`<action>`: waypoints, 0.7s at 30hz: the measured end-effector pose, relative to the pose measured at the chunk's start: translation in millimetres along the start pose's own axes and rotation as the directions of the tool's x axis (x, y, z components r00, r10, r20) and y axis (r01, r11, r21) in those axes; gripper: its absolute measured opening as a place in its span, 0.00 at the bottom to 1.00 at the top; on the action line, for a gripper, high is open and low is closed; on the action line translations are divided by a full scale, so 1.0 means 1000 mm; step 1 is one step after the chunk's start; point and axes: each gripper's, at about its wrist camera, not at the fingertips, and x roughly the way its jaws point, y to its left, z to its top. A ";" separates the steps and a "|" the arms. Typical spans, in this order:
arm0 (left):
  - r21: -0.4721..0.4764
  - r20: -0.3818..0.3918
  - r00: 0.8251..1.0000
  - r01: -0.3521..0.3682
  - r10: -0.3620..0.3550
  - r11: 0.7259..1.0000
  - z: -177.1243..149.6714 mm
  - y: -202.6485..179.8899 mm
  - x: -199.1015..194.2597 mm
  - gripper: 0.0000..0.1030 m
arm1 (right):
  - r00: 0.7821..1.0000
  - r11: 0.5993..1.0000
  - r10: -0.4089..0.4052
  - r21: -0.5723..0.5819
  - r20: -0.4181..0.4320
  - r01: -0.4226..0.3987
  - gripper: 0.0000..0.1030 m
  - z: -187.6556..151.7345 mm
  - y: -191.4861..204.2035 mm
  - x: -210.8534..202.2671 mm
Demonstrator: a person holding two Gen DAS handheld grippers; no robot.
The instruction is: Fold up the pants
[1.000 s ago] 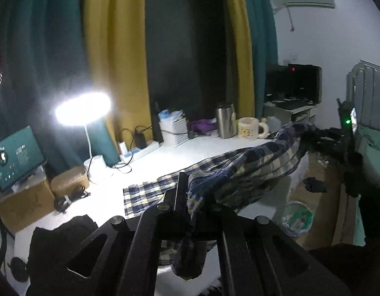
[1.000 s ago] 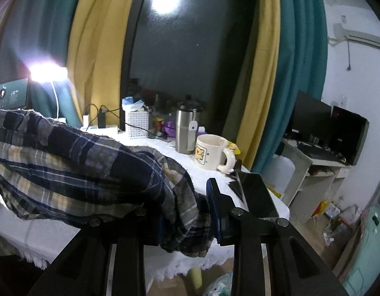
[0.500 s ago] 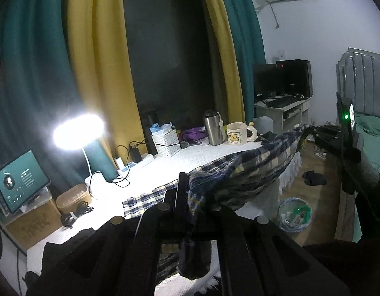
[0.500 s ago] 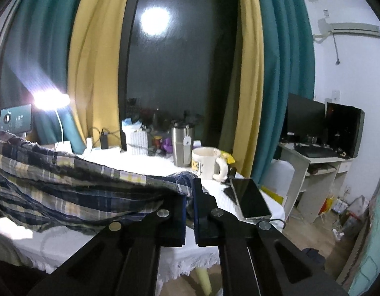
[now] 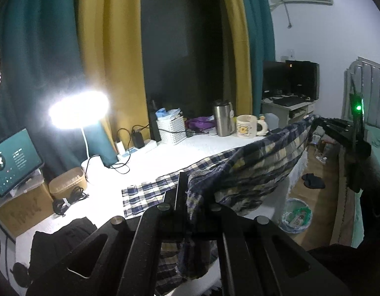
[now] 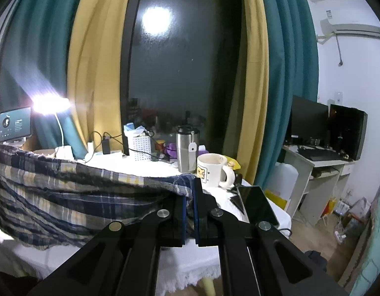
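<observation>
Blue, yellow and white plaid pants (image 5: 254, 162) hang stretched in the air between my two grippers, above the white-covered table (image 5: 190, 148). My left gripper (image 5: 187, 192) is shut on one end of the waist, and cloth dangles below its fingers. One pant leg (image 5: 143, 194) still lies flat on the table. In the right wrist view the pants (image 6: 66, 197) run off to the left, and my right gripper (image 6: 189, 192) is shut on their other end. The right gripper (image 5: 315, 123) also shows far right in the left wrist view.
At the table's back stand a steel tumbler (image 6: 186, 151), a cartoon mug (image 6: 212, 170), a white basket (image 6: 140, 148), a power strip (image 5: 138, 148) and a lit lamp (image 5: 79, 111). A phone (image 6: 256, 202) lies near the right edge. Black clothing (image 5: 64, 234) sits front left.
My right gripper closed on the pants' end and lifted it, pulling the cloth taut. The left gripper kept its hold.
</observation>
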 end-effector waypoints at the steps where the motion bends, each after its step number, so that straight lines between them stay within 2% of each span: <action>1: -0.005 -0.002 1.000 -0.007 0.007 1.000 0.000 0.003 0.004 0.02 | 1.000 1.000 0.001 -0.004 -0.003 -0.001 0.04 0.003 0.002 0.005; 9: -0.056 -0.028 0.999 -0.020 0.018 0.998 0.011 0.035 0.037 0.02 | 0.999 0.999 0.015 -0.028 -0.044 -0.016 0.04 0.024 0.020 0.052; 21: -0.073 -0.090 0.996 -0.012 0.005 0.997 0.023 0.069 0.096 0.02 | 0.993 1.000 0.014 -0.021 -0.120 -0.017 0.04 0.039 0.025 0.119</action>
